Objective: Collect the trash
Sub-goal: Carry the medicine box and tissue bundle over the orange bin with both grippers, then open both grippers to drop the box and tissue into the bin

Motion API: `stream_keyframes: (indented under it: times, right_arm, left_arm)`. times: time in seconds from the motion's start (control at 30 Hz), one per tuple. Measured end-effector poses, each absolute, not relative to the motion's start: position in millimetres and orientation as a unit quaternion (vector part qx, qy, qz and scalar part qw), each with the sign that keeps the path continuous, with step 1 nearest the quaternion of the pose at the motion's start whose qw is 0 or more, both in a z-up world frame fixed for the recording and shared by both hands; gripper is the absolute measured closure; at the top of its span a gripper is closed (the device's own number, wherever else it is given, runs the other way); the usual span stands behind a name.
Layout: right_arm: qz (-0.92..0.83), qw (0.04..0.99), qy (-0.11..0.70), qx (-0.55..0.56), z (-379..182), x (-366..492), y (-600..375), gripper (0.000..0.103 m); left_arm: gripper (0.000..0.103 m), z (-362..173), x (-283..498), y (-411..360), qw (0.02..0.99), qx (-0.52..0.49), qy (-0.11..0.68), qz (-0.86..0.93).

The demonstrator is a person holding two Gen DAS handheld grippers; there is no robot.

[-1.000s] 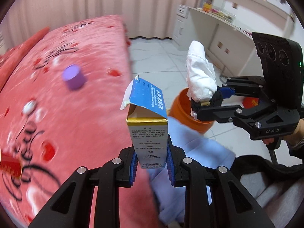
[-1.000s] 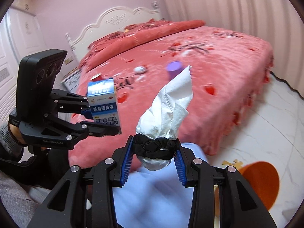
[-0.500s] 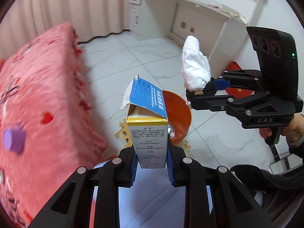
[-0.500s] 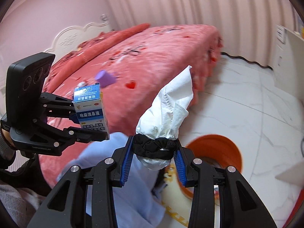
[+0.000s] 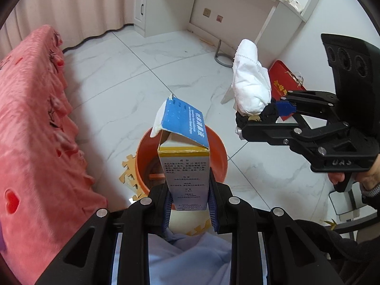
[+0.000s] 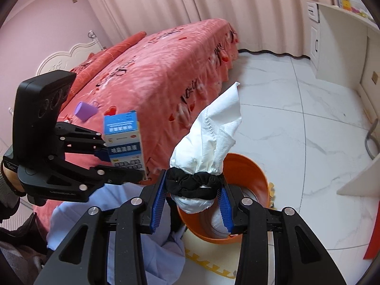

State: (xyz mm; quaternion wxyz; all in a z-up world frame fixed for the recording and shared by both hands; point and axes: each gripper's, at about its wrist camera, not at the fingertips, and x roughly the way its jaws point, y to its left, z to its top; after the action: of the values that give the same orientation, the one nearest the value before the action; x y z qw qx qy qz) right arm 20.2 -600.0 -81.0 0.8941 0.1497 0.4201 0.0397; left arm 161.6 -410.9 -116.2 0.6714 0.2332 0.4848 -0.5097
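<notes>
- Jaws of the left gripper (image 5: 188, 205) are pinched on the lower sides of a carton (image 5: 184, 166); blue pads press both narrow faces.
- Jaws of the right gripper (image 6: 193, 198) are clamped on a black scrunchie (image 6: 192, 181) that wraps a tissue wad (image 6: 209, 142).
- Carton: held upright, top flap torn open and tilted back. Blue top, yellow band, white printed body. In the left wrist view it sits directly in front of an orange bin (image 5: 217, 156), covering the bin's middle.
- Tissue wad: white, bunched, pointed end up. The lower end bulges below the scrunchie. In the right wrist view it sits in front of the near left rim of the bin (image 6: 255, 166).
- Right gripper (image 5: 256, 121) in the left wrist view: to the right of the carton, well apart from it, and higher in the frame than the bin.
- Left gripper (image 6: 123, 163) in the right wrist view: to the left of the wad, carton (image 6: 124, 142) facing the camera.
- Bin: stands on the white marble floor (image 5: 142, 76), just beside the bed; contents are partly hidden. A yellow foam mat piece (image 5: 127, 168) lies at its near left base.
- Bed (image 6: 152, 71): pink-red cover, on the left. A purple cup (image 6: 85, 110) lies on it.
- Far side: white desk unit (image 5: 225, 7) and pink curtains (image 6: 190, 0).
- Right, by the wall: a red box (image 5: 283, 87).
</notes>
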Motion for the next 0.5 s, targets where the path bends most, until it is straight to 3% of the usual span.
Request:
stream_keyframes:
  times: [0.27, 0.37, 0.5]
  right_arm:
    - [0.029, 0.889, 0.428, 0.162, -96.5, 31.4, -611.3, 0.063]
    - [0.029, 0.886, 0.432, 0.165, -99.2, 34.8, -609.5, 0.063]
    - [0.032, 0.884, 0.436, 0.163, -101.9, 35.2, -604.8, 0.063]
  left_arm:
    - [0.074, -137.3, 173.9, -438.4, 0.658, 0.234, 0.501, -0.511]
    - [0.051, -139.0, 176.4, -440.8, 0.665, 0.233, 0.503, -0.501]
    - [0.048, -138.6, 176.6, -438.9, 0.666, 0.231, 0.505, -0.498]
